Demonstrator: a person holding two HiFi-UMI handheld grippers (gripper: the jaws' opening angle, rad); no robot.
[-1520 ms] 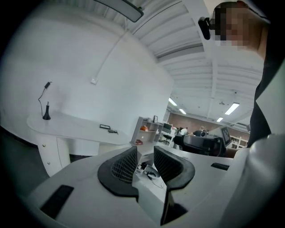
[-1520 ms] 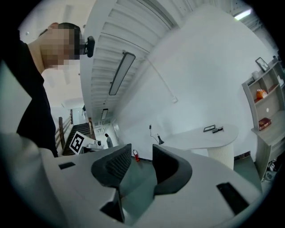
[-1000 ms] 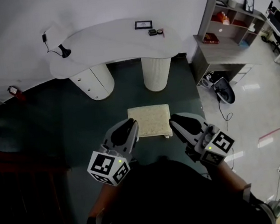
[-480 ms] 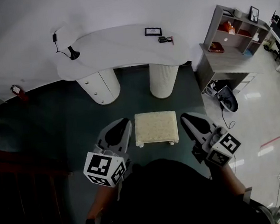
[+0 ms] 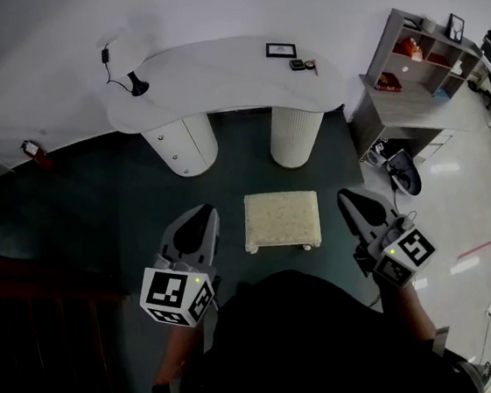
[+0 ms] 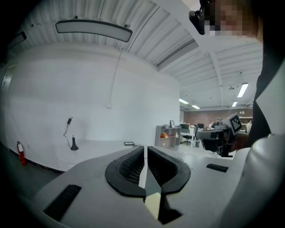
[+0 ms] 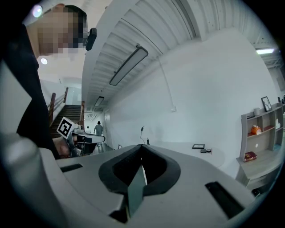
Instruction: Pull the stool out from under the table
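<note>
The stool, low with a cream cushioned top and small white feet, stands on the dark carpet in front of the white curved table, clear of its two round pedestals. My left gripper hangs left of the stool, apart from it, jaws shut on nothing. My right gripper hangs right of the stool, also apart and shut on nothing. In the left gripper view the left gripper points at the table. The right gripper view shows the right gripper closed, the table beyond.
On the table sit a small picture frame, small dark items and a black stand with a cable. A grey shelf unit stands at the right, a red fire extinguisher at the left wall. Light tiled floor lies beyond the carpet's right edge.
Both grippers let go of the stool's sides and moved outward, away from it, and shut. The view shifted so the stool and table sit slightly further right.
</note>
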